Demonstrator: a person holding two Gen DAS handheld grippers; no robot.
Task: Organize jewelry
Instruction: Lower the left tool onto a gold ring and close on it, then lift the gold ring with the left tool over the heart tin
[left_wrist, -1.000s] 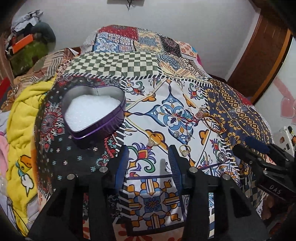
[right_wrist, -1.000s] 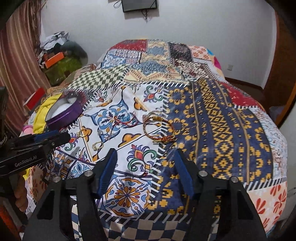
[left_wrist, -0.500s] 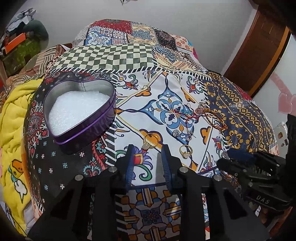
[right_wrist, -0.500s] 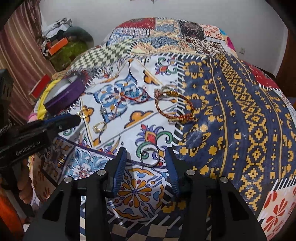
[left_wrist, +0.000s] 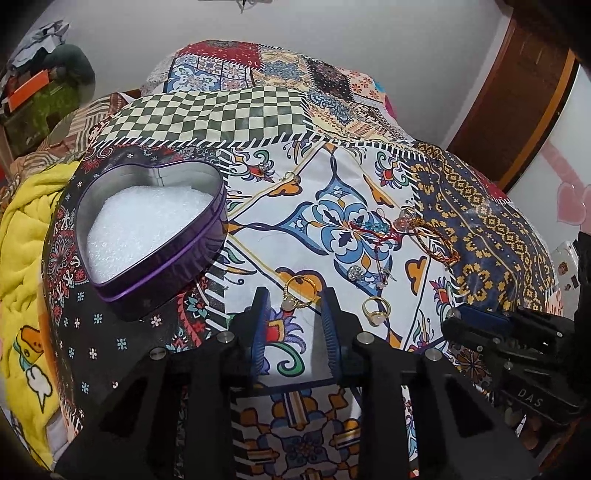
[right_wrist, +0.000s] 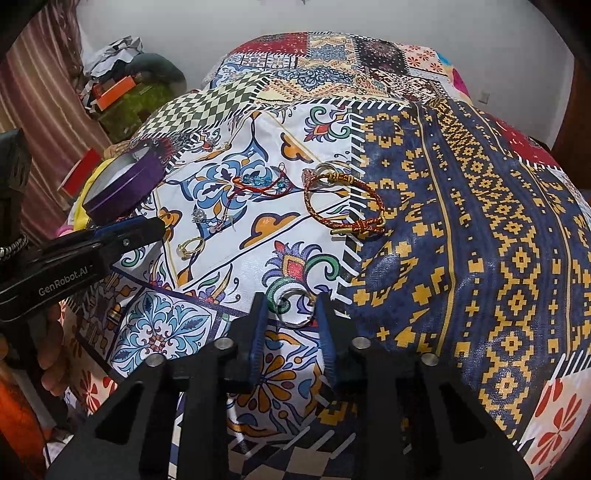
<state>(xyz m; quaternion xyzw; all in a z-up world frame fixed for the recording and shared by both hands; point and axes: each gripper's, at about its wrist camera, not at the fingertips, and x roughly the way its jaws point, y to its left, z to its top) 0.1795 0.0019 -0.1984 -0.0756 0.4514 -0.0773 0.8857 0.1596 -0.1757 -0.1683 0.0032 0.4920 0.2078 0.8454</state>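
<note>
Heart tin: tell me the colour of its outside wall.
Purple on the heart tin, with a lighter purple band low down; the left wrist view shows it best.

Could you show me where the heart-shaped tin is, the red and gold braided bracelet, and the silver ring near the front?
heart-shaped tin (left_wrist: 173, 271): left wrist view, on its purple side wall.
red and gold braided bracelet (right_wrist: 373, 194): right wrist view, on the right arc of the cord.
silver ring (right_wrist: 295, 293): right wrist view, on its upper band.

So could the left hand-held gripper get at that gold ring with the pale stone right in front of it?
Probably yes. The gold ring lies flat on the bedspread just ahead of the left hand-held gripper, between its fingertips, whose jaws have just been closing. Nothing lies over it; the heart-shaped tin sits off to the side.
</note>
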